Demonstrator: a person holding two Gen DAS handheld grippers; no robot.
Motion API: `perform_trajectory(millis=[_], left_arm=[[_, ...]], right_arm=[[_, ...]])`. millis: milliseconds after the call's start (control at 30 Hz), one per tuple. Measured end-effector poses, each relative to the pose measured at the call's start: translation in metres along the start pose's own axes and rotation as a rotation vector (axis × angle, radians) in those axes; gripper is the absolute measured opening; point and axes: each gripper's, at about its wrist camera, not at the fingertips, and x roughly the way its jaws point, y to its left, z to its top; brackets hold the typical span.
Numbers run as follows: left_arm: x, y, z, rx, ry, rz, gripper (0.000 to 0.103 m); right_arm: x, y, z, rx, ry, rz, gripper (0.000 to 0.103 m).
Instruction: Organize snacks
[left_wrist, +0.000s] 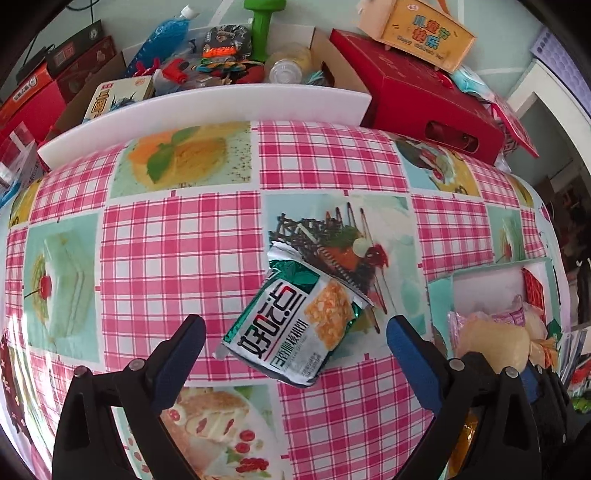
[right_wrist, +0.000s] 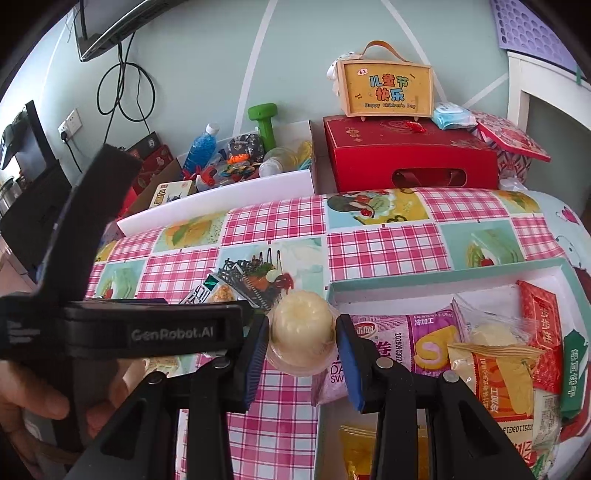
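Right gripper, nearest, has its jaws clamped on a jelly cup over the tray rim at 9 o'clock; packets crowd the tray. Left gripper hangs with jaws apart over a green packet on the table. At 12 o'clock, a red box and cluttered box.

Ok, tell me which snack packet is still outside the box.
The green and white packet, lying alone on the checked cloth between the open left gripper's fingers. The other packets sit in the teal box.
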Motion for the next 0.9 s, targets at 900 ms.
perform_trajectory(millis=[900], left_arm=[[-0.055, 0.085, -0.093, -0.311, -0.1, -0.056, 0.05]], right_arm=[[-0.009, 0.002, -0.008, 0.006, 0.022, 0.014, 0.04]])
